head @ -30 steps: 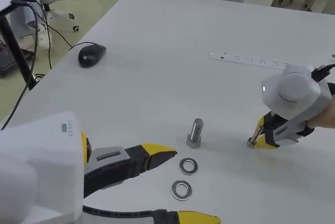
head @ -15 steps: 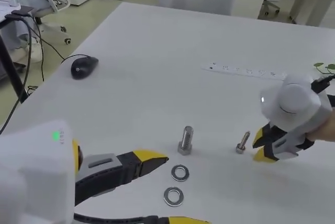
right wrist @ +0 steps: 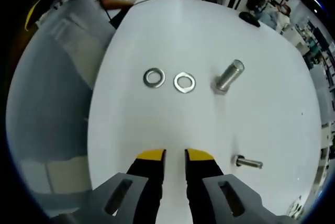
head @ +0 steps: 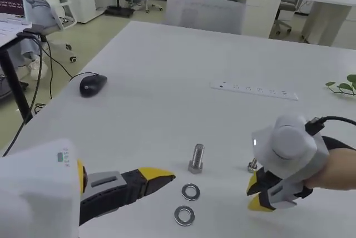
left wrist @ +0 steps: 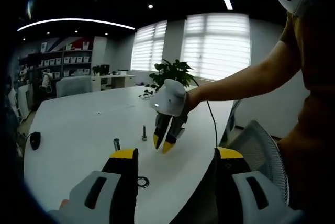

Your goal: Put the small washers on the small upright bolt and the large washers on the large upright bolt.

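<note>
You are holding the left gripper (left wrist: 177, 156) wide apart, the right gripper (right wrist: 175, 155) barely apart. Two washers (head: 190, 192) (head: 184, 214) are lying near two upright bolts, large bolt (head: 197, 157) and small bolt (head: 253, 165).

Left claw (left wrist: 176, 154) agape (washer (left wrist: 142, 182) beyond)

Large bolt (head: 197, 157) upright on its head; small bolt (right wrist: 248, 163) upright to its right; near washer (head: 190, 192) and far washer (head: 184, 214) flat before it.
</note>
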Motion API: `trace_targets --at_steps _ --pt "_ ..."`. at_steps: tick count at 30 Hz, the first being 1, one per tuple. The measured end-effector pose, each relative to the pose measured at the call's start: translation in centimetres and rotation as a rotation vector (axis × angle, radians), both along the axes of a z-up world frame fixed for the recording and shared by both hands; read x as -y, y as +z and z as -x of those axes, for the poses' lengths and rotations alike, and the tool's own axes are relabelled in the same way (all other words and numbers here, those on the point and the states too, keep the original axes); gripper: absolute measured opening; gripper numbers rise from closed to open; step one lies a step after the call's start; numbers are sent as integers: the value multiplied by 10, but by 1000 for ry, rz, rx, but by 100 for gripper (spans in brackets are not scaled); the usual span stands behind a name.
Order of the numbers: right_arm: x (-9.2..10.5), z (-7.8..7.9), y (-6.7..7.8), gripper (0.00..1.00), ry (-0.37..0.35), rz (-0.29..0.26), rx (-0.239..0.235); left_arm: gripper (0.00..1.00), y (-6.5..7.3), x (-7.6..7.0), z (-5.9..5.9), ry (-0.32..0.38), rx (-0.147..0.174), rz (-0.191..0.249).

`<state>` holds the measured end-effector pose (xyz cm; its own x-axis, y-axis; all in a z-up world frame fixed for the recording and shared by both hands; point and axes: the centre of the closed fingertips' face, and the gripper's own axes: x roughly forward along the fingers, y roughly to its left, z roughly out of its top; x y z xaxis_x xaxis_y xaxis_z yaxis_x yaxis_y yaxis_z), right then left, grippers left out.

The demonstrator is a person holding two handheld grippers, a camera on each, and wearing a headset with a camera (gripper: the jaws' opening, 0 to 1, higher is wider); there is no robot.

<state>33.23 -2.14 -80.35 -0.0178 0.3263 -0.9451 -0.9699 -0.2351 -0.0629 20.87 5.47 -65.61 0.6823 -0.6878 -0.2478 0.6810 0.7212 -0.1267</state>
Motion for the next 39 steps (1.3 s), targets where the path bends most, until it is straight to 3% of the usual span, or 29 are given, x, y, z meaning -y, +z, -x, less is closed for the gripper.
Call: trace_targets --at_steps 12,25,35,39 --pt "-50 41 -5 19 71 -47 -39 58 4 -11 6 31 20 -19" --pt "-93 52 -10 29 82 -92 -53 58 -1 -22 4 46 5 -39" --pt "-93 54 -23 33 108 -49 -53 58 1 -27 -1 57 14 -27" --pt "-96 54 -22 33 91 -62 -76 58 1 -26 -2 55 15 -19"
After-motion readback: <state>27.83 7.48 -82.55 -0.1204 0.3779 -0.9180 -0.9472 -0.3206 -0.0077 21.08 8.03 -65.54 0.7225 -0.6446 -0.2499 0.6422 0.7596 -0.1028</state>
